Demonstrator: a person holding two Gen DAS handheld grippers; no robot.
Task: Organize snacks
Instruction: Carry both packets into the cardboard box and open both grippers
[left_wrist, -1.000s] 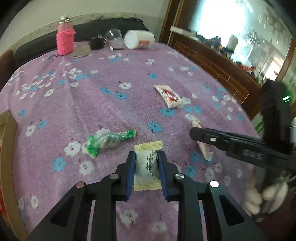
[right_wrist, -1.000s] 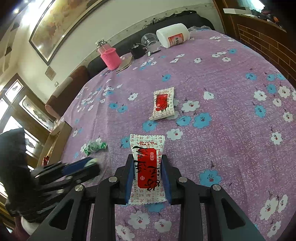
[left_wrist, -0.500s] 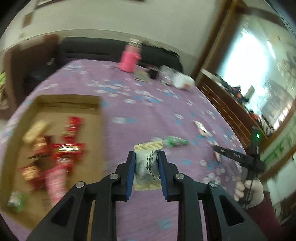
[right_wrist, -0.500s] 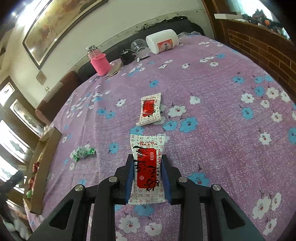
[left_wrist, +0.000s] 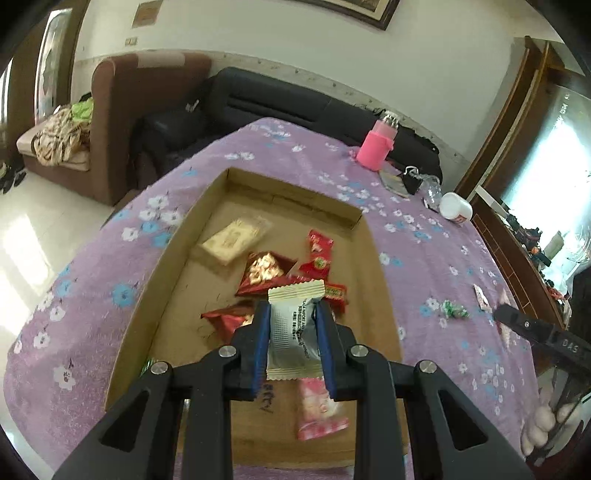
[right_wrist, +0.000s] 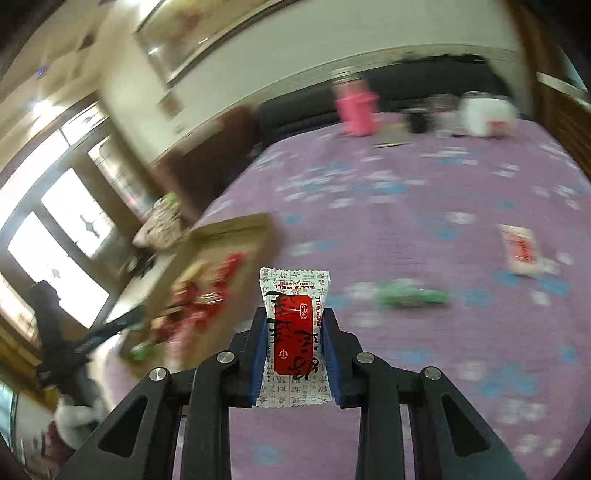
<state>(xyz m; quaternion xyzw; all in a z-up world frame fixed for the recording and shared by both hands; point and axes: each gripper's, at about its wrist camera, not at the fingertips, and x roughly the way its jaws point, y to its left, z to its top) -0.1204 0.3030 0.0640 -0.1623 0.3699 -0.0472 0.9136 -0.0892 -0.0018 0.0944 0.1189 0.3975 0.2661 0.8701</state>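
My left gripper (left_wrist: 293, 314) is shut on a silver-and-cream snack packet (left_wrist: 293, 325), held above the open cardboard box (left_wrist: 173, 251). Inside the box lie several red, gold and pink snacks. In the right wrist view, my right gripper (right_wrist: 294, 321) is shut on a white-and-red packet (right_wrist: 294, 332), held over the purple flowered tablecloth (right_wrist: 424, 369). The box (right_wrist: 236, 229) lies to its left, blurred. A green candy (right_wrist: 410, 293) and a red-and-white packet (right_wrist: 521, 249) lie loose on the cloth. The right gripper's finger (left_wrist: 535, 328) shows at the right edge of the left wrist view.
At the table's far side stand a pink bottle (left_wrist: 378, 147), a black clip, a clear cup and a toppled white jar (left_wrist: 456, 210). A dark sofa (left_wrist: 280, 99) and a brown armchair (left_wrist: 122, 110) sit beyond. A wooden ledge runs along the right.
My left gripper swung left with its packet, from over the cloth to above the box. My right gripper lifted its packet off the cloth and turned left toward the box.
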